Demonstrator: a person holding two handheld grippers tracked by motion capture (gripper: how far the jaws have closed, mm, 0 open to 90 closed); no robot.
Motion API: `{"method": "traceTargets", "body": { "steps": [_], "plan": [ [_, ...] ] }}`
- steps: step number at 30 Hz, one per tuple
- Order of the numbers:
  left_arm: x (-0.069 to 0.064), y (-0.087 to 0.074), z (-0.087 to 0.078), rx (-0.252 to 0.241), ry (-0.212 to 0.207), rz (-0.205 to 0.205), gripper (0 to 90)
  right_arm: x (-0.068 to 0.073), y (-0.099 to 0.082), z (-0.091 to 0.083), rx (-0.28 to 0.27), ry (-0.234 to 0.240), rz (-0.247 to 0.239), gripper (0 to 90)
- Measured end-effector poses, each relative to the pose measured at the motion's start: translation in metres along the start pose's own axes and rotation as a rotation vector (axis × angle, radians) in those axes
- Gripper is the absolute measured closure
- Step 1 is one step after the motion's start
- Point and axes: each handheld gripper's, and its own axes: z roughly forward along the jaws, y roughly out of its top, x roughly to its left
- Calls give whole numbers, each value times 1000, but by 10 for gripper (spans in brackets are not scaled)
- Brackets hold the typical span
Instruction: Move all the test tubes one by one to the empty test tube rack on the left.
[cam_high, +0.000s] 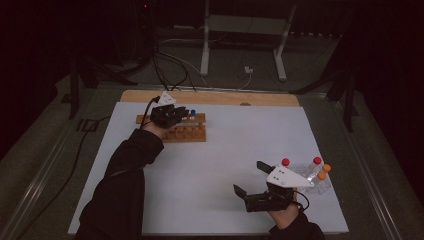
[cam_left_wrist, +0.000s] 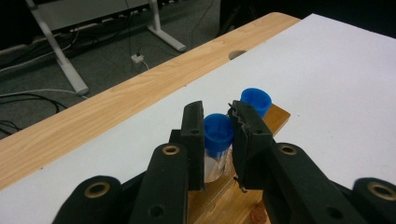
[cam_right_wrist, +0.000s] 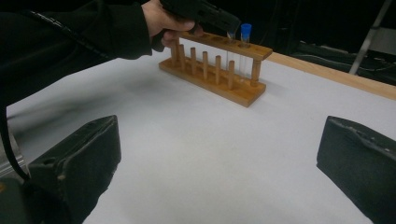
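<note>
Blue-capped clear plastic test tube (cam_left_wrist: 217, 140) stands upright in the wooden test-tube rack (cam_left_wrist: 224, 198), low in the centre of the left gripper view, clamped between the black jaws of the left gripper (cam_left_wrist: 218, 135), which grasp it just under the cap. A second blue-capped tube (cam_left_wrist: 256, 100) stands in the rack just beyond it. In the high view the left gripper (cam_high: 167, 115) sits over the rack (cam_high: 187, 134) in the upper left of the white table sheet (cam_high: 225, 150). The right gripper (cam_high: 250, 179) rests at lower right with its jaws spread wide and nothing between them, beside a cluster of red- and orange-capped tubes (cam_high: 315, 172).
</note>
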Motion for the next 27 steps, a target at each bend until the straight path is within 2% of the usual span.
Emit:
{"method": "traceTargets", "body": {
  "steps": [3, 10, 13, 19, 21, 23, 27],
  "plan": [
    [0, 0, -2, 5, -4, -7, 746, 0, 0, 0, 0, -1, 2, 0],
    [-2, 7, -18, 0, -8, -21, 551, -1, 2, -3, -10, -6, 3, 0],
    [-6, 10, -30, -12, -26, -17, 480, -2, 4, -5, -10, -5, 8, 0],
    [-18, 10, -59, -62, -90, -38, 295, -6, 5, -8, -12, -21, 15, 0],
    [-24, 8, -67, -70, -128, -40, 216, -7, 5, -9, -5, -25, 19, 0],
    [-30, 6, -75, -75, -141, -26, 169, -9, 6, -11, -2, -32, 17, 0],
    [-44, -3, -91, -86, -196, -16, 79, -13, 10, -18, 1, -49, 9, 0]
  ]
}}
